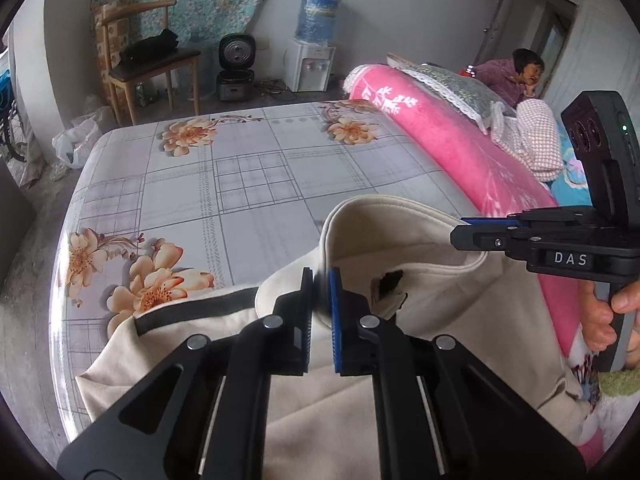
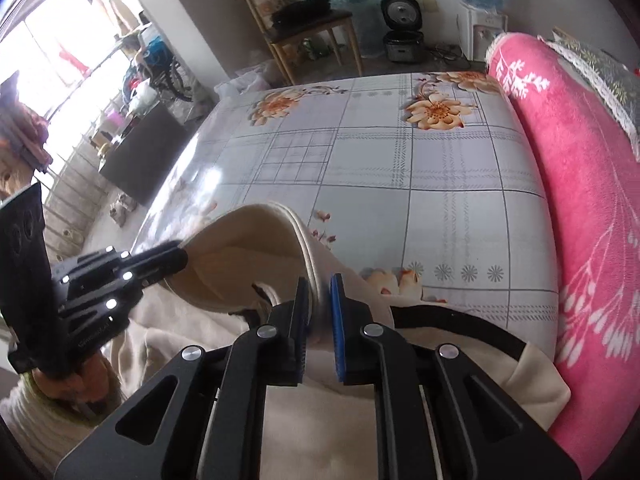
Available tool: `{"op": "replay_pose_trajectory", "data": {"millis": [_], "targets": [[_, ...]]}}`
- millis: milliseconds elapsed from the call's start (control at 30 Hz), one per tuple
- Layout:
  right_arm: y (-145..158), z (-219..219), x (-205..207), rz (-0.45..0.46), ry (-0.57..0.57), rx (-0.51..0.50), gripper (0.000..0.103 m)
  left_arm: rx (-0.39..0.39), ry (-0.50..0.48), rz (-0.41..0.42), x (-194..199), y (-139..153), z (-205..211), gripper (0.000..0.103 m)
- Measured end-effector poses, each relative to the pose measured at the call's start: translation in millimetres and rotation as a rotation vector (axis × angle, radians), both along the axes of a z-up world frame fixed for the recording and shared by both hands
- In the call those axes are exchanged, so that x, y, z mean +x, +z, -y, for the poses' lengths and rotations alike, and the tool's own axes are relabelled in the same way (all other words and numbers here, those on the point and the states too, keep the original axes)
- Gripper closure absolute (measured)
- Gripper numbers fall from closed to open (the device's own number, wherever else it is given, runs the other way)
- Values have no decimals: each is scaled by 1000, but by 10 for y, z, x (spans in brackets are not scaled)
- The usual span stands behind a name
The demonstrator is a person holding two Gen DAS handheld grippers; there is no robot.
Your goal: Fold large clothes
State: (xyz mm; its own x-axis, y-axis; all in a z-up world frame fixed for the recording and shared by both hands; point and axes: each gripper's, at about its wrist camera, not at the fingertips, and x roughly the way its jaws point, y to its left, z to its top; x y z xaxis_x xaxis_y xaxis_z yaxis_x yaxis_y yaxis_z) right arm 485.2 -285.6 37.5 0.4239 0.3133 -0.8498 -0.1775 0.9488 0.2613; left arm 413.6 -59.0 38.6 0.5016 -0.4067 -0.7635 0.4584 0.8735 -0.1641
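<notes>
Cream garment (image 1: 420, 360) is lying bunched at the table's (image 1: 248, 184) six o'clock edge, both the left gripper (image 1: 320, 300) and right gripper (image 2: 320, 304) pinching its collar, probably for spreading it flat.

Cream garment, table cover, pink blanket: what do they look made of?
Cream garment: thick matte knit, probably fleece or sweatshirt cotton; soft rolled collar, stitched edge. Both grippers, left and right, pinch that collar. Table cover: glossy printed plastic or oilcloth, judging by window glare on it. Pink blanket: fuzzy plush, likely synthetic fleece; the nap is visible.
</notes>
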Motion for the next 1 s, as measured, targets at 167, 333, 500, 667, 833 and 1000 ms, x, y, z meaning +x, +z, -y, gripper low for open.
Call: {"op": "replay_pose_trajectory", "data": {"millis": [167,333,500,667,833,1000], "targets": [[-135,-148,-629,31,73,-91,92,75,-78,35,-659,-103,-91,96],[-258,-215,-983,21,95,-219,87,167,-73,18,-867,-463,-124,96],[383,-301,-1014,202,119,-101,58,180,-70,40,-884,-485,-134,96],[106,-486,-500,92,100,20,57,170,-43,7,-848,-524,-185,92],[-636,-684,-499,-62,142,-68,58,58,-21,25,-1098,-252,-536,89],[-596,-794,-671,-12,175,-159,58,-43,-9,78,-922,95,-591,89]]}}
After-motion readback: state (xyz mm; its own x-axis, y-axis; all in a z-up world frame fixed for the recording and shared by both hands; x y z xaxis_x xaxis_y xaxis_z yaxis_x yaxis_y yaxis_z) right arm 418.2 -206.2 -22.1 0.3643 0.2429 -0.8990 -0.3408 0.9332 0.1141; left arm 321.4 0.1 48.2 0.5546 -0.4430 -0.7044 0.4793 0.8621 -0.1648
